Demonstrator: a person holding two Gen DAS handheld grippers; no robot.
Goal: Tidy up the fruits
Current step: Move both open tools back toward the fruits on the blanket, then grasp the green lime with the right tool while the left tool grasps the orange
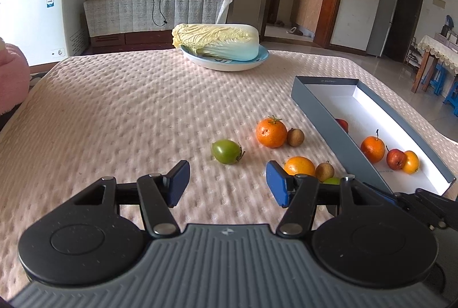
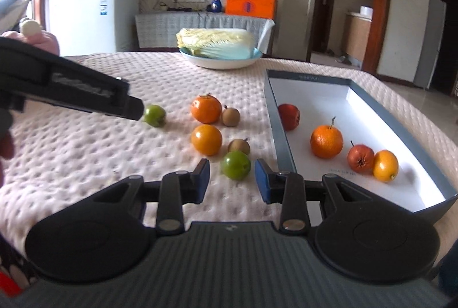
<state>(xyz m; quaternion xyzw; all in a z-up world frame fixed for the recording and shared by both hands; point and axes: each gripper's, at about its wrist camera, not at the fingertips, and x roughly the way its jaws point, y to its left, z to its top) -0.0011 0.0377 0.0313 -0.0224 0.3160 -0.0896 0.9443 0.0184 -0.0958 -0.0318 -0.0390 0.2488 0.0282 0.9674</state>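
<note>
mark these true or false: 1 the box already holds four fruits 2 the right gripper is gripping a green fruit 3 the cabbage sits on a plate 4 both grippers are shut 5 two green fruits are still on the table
1. True. The box holds a red fruit, an orange, another red fruit and a yellow-orange fruit.
2. False. The right gripper is open; the near green fruit lies just ahead of its fingers, not gripped.
3. True. The cabbage lies on a plate.
4. False. The left gripper and the right are both open and empty.
5. True. The near one and the far green fruit lie on the table.
</note>
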